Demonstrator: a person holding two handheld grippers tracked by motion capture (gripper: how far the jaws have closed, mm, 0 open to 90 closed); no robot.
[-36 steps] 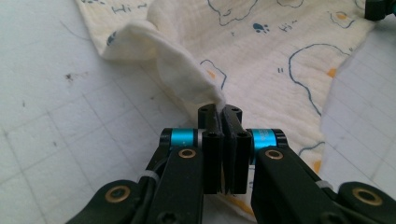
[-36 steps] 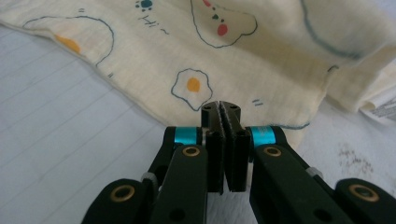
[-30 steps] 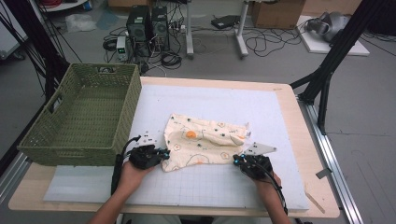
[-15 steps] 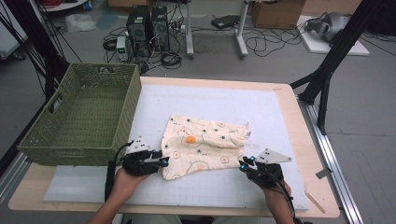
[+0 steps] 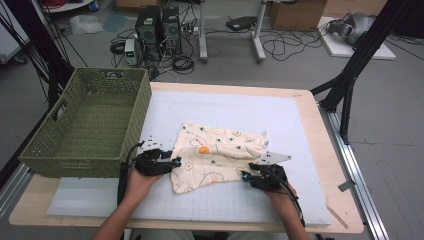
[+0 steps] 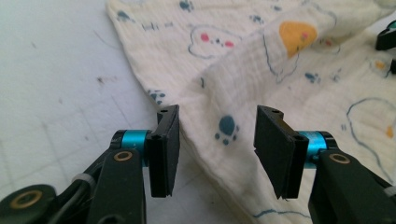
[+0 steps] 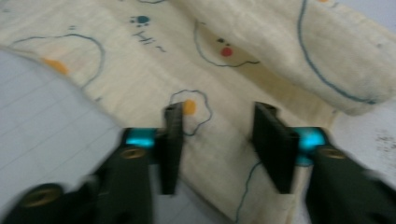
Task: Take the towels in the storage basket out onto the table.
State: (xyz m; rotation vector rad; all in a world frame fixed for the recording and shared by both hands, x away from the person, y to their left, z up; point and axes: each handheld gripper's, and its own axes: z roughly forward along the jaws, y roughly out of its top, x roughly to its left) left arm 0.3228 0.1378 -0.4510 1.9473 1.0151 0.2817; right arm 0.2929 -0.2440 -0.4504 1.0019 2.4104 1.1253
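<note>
Cloth: we're over a cream muslin cloth (image 5: 217, 157) printed with paw prints, eggs and little clouds, lying partly folded on the white grid mat (image 5: 210, 107) in the middle of the table, well apart from the green woven basket (image 5: 87, 125) at the left.

Left gripper: our left gripper (image 6: 217, 140) has just been opening; its jaws stand apart over the cloth's left edge, the fabric lying under the gap with no pad pressing on it, so it's released.

Right gripper: our right gripper (image 7: 219, 140) has also just been opening a little, and its jaws straddle the near right hem without pinching. Nothing is held there either.

Step in hand: we judge this as letting go after a fold and getting set for the next grasp at the two near corners.

Doing it well: we should bring each lower jaw in low along the mat so it slips under the hem, take only the top layer we mean to move, and close both sides together so the cloth lifts evenly and doesn't skew.

Watch out: the raised fold running across the middle could drag or unroll if one hand leads.

Long axis: in the high view it runs left to right across the mat, slightly tilted, its near-left corner closest to us.

Pointing: the flap's folded edge faces away from us, toward the far right corner.
</note>
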